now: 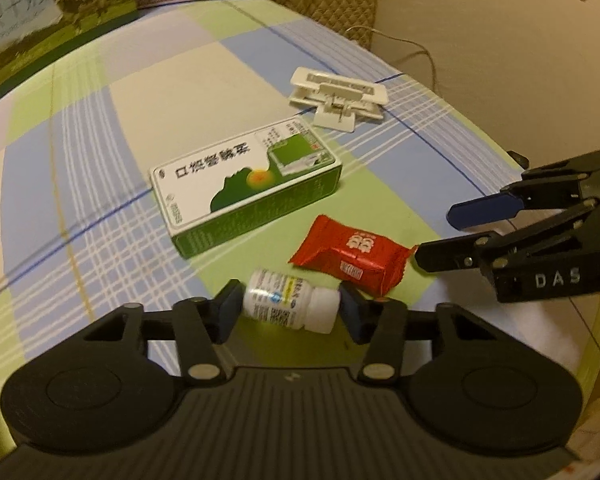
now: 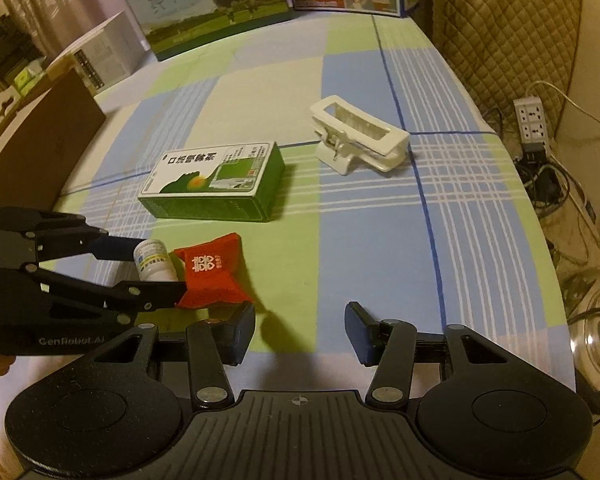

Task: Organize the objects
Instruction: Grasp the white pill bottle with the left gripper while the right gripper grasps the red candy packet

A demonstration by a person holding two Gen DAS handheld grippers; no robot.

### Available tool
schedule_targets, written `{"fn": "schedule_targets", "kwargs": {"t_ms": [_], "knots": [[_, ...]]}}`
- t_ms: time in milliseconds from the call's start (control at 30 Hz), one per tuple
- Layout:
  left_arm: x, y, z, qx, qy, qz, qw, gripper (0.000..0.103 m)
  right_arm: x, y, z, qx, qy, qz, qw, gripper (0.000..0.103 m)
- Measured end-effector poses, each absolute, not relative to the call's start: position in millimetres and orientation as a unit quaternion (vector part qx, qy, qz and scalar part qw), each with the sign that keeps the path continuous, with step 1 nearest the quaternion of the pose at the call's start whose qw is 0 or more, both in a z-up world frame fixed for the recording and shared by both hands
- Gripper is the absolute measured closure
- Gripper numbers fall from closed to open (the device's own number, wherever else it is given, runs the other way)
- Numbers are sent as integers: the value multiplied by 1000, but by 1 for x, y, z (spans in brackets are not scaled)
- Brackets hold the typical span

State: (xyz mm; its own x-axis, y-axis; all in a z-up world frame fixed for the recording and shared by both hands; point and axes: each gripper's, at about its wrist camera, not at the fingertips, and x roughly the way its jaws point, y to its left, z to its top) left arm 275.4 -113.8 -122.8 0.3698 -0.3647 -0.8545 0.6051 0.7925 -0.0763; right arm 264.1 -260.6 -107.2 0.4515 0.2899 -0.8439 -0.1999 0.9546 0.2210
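A small white pill bottle [image 1: 290, 304] lies on its side on the checked cloth, between the pads of my left gripper [image 1: 288, 308], which touch both its ends. It also shows in the right wrist view [image 2: 154, 266]. A red candy packet [image 1: 350, 258] lies just right of the bottle, also seen in the right wrist view [image 2: 212, 274]. A green and white medicine box [image 1: 246, 186] lies behind them. A white plastic clip [image 1: 338, 96] sits farther back. My right gripper [image 2: 300, 332] is open and empty, right of the packet.
Large printed cartons [image 2: 216, 4] stand along the table's far edge. A brown box [image 2: 40, 140] sits at the left edge. A quilted chair [image 2: 500, 24] and a power strip with cables [image 2: 534, 120] are beyond the right edge.
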Motion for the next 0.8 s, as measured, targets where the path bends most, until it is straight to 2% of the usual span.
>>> {"fn": "schedule_targets", "kwargs": {"t_ms": [367, 800], "knots": [[271, -82, -120, 116, 479, -248, 834, 58, 262, -251, -94, 73, 469, 183, 861, 55], [260, -23, -115, 61, 506, -145, 848, 58, 281, -210, -111, 17, 482, 218, 849, 55]]}}
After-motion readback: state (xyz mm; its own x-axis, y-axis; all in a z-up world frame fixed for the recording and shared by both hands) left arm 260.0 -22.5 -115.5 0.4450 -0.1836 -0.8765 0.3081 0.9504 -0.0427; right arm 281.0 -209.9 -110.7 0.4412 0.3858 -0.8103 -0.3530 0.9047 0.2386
